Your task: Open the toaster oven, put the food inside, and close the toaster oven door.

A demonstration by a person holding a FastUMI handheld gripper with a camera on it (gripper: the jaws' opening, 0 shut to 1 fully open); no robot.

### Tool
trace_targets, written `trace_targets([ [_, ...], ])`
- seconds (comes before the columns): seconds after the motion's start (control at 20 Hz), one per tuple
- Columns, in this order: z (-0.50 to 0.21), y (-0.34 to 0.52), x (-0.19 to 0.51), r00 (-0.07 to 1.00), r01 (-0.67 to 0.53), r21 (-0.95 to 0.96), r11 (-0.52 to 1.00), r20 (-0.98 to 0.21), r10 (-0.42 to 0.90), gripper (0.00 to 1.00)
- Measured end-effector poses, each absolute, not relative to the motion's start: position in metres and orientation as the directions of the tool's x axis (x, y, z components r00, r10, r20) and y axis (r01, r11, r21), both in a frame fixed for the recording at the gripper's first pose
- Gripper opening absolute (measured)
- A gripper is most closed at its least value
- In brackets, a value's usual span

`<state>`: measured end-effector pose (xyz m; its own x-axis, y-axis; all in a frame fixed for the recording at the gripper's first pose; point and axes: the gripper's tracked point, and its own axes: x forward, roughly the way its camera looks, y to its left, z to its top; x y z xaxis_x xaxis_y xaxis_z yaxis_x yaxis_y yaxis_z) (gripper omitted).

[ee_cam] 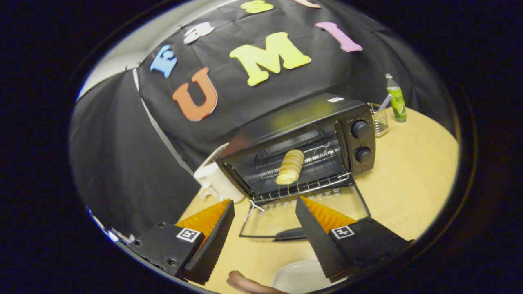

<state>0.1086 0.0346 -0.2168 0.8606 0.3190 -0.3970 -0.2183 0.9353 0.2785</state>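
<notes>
Gripper view: the oven [310, 143] stands on the counter [412, 179] beyond the claw [265, 210], against the booth's black cloth wall.
Food: a pale ridged roll [290, 166] lies on the rack [304, 181] inside the oven, about mid-width.
Food axis: its long axis runs front to back, one end toward the oven mouth, the other toward the rear wall.
Door: the glass door [306, 216] is folded down flat onto the counter, its dark handle [291, 234] at the near edge, between the two fingers.
Oven facing: the mouth faces the claw; two knobs [361, 141] sit one above the other on the panel beside the cavity.
Claw: fingers spread wide, gripping nothing, just short of the door on either side.
Hard to make out: the rear of the cavity is dim; wire parts there cannot be told apart.
Cut off: a white dish [300, 275] between the finger bases shows only its far rim; its contents cannot be seen. Part of a hand [245, 283] lies beside it.
Half hidden: a white appliance [214, 177] stands behind the oven's far corner, most of it covered.
Basket: a wire basket [380, 118] beside the knob panel holds a slim stick-like item, too small to name.
Bottle: a green bottle [396, 100] stands upright just past the basket.
</notes>
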Motion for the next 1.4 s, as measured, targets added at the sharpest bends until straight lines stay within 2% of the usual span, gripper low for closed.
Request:
trace_targets([
  [0.1, -0.241, 0.022, 0.105, 0.871, -0.175, 0.087, 0.981, -0.451, 0.195, 1.00],
  [0.2, -0.266, 0.018, 0.098, 0.858, -0.175, -0.028, 0.984, -0.494, 0.139, 1.00],
  [0.4, -0.300, 0.028, 0.084, 0.821, -0.202, -0.038, 0.979, -0.552, 0.148, 1.00],
  [0.8, -0.352, 0.017, 0.078, 0.721, -0.119, -0.067, 0.991, -0.692, 0.040, 1.00],
  [1.4, -0.332, 0.018, 0.087, 0.770, -0.096, -0.102, 0.990, -0.638, 0.009, 1.00],
])
